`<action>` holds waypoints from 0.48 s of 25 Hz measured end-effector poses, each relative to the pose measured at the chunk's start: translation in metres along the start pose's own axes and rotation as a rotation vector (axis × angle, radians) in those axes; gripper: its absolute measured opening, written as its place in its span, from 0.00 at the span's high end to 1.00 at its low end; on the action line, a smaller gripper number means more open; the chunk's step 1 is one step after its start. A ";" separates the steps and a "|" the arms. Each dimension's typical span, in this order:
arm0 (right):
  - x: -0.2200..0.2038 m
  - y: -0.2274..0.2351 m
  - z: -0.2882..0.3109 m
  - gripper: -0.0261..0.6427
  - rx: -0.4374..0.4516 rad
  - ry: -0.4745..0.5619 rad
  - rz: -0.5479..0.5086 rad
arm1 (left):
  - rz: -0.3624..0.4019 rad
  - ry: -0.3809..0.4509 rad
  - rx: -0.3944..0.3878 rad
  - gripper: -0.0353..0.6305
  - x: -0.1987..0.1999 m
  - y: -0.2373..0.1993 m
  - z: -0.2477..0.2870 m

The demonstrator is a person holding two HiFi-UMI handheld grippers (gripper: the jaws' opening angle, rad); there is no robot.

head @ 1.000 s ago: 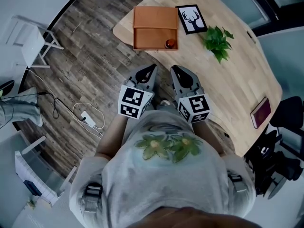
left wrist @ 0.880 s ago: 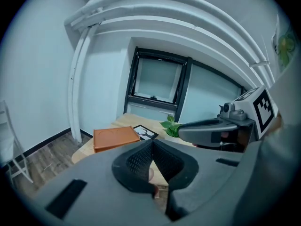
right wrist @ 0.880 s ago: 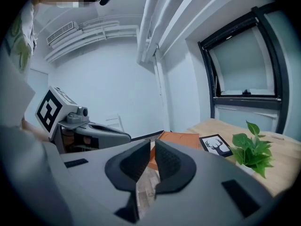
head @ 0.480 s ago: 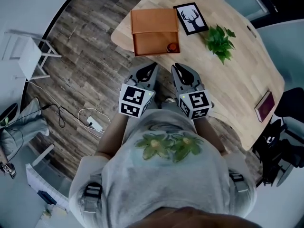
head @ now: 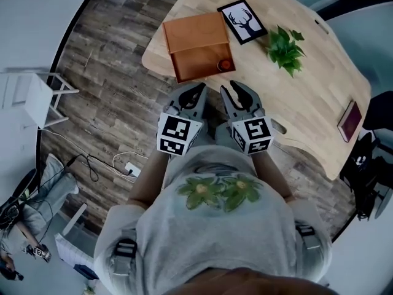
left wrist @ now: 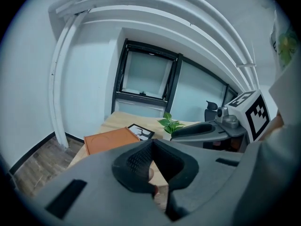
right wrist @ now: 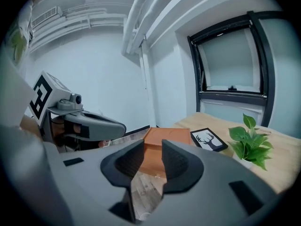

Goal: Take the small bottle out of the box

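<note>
Both claws, the left claw (head: 194,92) and the right claw (head: 237,90), have closed in on the rounded edge of the wooden surface (head: 319,91) over the last second. The brown box (head: 191,34) now lies just beyond their tips in the head view, where before it lay well ahead of them. In the left gripper view the left claw is clenched: its two dark pads meet at the tips and nothing is caught between them. The right claw has just been opening. Its jaws stand apart with a clear gap and hold nothing, and in the right gripper view the box shows through that gap, farther off. Neither claw touches the box. The two are side by side, close together, over the plank floor (head: 104,72) just short of the surface.

The box sits open near the surface's edge, its lid laid back flat away from the person and its shallow tray toward the person. The small bottle (head: 225,64) stands inside the tray, in the near right corner, seen from above as a round orange-red top. Just beyond the box to the right lies a framed deer print (head: 242,21), and right of that a green potted plant (head: 285,43). A dark red booklet (head: 351,121) lies well apart at the surface's far right edge
</note>
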State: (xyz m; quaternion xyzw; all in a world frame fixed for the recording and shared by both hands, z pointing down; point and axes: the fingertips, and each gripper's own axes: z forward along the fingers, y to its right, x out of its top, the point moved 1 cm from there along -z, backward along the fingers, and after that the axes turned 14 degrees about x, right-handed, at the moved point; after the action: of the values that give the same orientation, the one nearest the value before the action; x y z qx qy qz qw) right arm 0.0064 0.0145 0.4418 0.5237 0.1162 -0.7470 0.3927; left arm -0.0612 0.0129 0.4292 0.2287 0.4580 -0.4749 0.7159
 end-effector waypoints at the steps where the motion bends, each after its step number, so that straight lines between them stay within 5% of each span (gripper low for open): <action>1: -0.001 0.001 0.003 0.82 -0.008 -0.004 0.001 | 0.005 0.002 -0.006 0.94 0.001 -0.001 0.002; 12: 0.001 0.023 0.028 0.75 0.016 -0.081 -0.059 | -0.018 -0.039 0.006 0.94 0.000 -0.016 0.032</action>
State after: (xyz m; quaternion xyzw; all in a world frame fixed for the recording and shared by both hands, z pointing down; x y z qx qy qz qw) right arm 0.0032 -0.0174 0.4586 0.4927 0.1095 -0.7798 0.3705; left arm -0.0615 -0.0190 0.4465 0.2174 0.4447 -0.4871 0.7195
